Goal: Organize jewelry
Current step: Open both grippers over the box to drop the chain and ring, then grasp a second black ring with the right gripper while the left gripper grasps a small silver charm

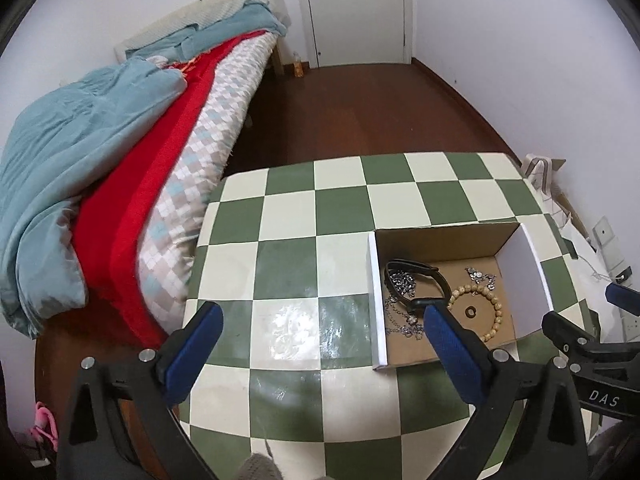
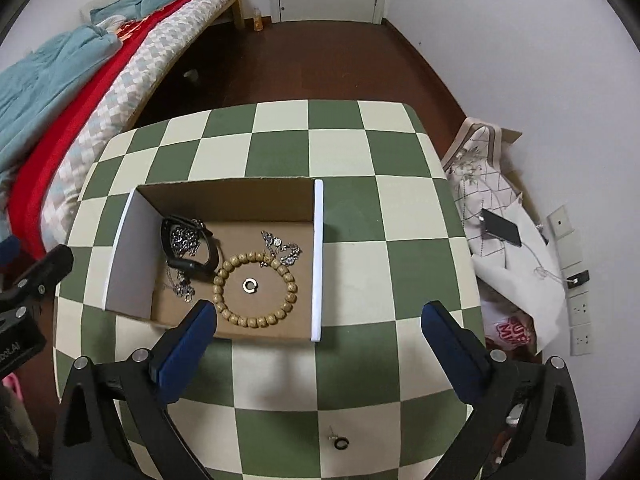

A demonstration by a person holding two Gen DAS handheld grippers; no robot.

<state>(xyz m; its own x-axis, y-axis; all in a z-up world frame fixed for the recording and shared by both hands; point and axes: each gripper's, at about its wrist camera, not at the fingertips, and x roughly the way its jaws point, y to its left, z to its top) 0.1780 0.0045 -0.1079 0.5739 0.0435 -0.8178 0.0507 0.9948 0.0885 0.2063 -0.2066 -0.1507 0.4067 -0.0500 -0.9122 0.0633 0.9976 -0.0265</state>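
Sitting inside the cardboard box (image 2: pixel 224 204) already are the bead bracelet (image 2: pixel 256 290), a black band (image 2: pixel 188 248), silver chains (image 2: pixel 182 236) and a small ring (image 2: pixel 250 285), so most of the job looks done. One little earring (image 2: pixel 340 442) lies outside the box, close below the right gripper (image 2: pixel 316 344), which is wide open and empty. Left of the box, the left gripper (image 1: pixel 320 344) is open and empty too
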